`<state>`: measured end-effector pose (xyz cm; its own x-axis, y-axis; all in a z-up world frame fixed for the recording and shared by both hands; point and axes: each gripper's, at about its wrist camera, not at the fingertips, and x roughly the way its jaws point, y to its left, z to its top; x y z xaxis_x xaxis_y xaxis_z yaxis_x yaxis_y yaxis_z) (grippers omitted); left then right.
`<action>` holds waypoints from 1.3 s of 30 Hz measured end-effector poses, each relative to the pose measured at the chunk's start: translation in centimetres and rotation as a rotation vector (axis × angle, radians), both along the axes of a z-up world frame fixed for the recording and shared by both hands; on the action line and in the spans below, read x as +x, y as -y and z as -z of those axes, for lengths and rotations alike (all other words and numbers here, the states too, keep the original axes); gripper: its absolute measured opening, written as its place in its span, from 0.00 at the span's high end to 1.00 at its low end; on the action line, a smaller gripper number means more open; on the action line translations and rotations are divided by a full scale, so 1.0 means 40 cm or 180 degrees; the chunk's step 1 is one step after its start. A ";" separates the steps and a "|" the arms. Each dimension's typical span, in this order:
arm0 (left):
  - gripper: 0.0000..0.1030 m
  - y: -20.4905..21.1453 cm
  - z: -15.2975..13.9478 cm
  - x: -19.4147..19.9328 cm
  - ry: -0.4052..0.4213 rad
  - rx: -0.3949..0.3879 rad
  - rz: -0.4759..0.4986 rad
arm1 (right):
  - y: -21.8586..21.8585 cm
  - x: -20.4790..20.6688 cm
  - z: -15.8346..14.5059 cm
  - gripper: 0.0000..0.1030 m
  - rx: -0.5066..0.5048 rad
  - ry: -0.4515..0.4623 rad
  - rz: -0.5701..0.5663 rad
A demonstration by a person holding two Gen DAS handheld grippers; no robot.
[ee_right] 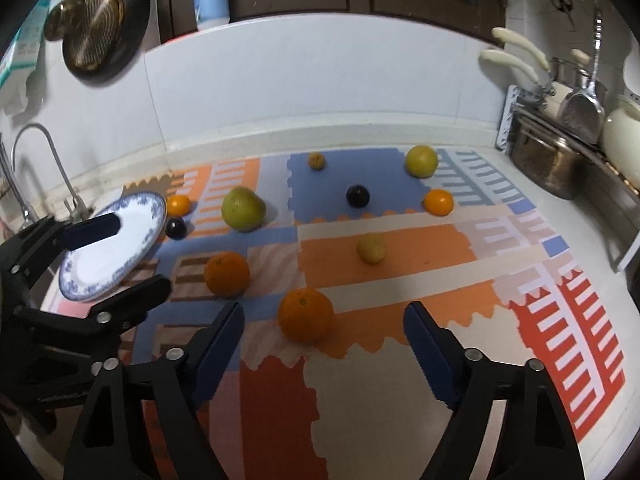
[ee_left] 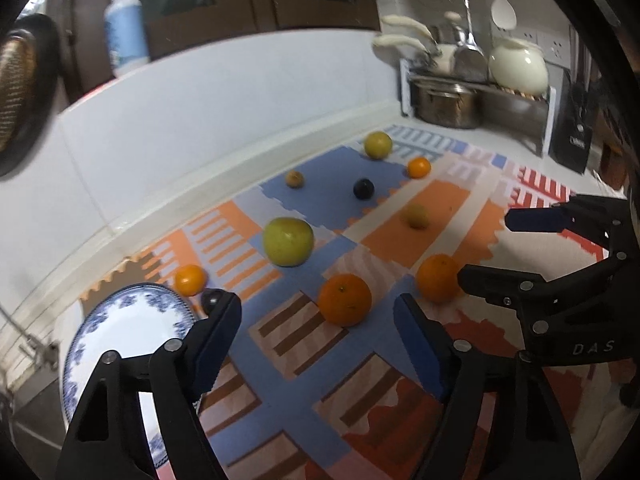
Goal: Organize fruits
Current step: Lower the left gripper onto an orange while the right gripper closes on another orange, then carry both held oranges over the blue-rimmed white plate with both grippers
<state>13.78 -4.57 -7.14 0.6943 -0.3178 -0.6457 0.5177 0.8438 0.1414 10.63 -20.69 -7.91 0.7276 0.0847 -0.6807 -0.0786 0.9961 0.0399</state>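
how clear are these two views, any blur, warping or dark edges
Left wrist view: soft motion blur on the fruit, such as the green apple, and on the bottle; the backsplash bends with fisheye warping; black corners. Right wrist view: sharper, the near orange and plate read cleanly; the counter edge curves the same way; dim indoor light, soft shadows beside the fruit.

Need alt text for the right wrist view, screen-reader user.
Open right gripper points down at an orange on a patterned mat strewn with fruit, nothing between its fingers. At left, the open left gripper is in front of an empty blue-and-white plate; a pot rack stands far right.
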 end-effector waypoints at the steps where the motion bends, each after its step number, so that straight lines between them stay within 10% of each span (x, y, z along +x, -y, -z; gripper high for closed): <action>1: 0.29 0.005 0.012 0.012 -0.0050 0.0028 0.0043 | -0.001 0.005 0.005 0.23 0.0000 -0.0024 -0.0011; 24: 0.55 0.063 0.129 0.139 -0.0747 0.0009 0.0312 | -0.002 0.097 0.114 0.53 0.0170 -0.0544 -0.0191; 39: 0.61 0.035 0.096 0.126 -0.0736 -0.0160 0.0152 | -0.010 0.099 0.112 0.59 0.0198 -0.0524 -0.0300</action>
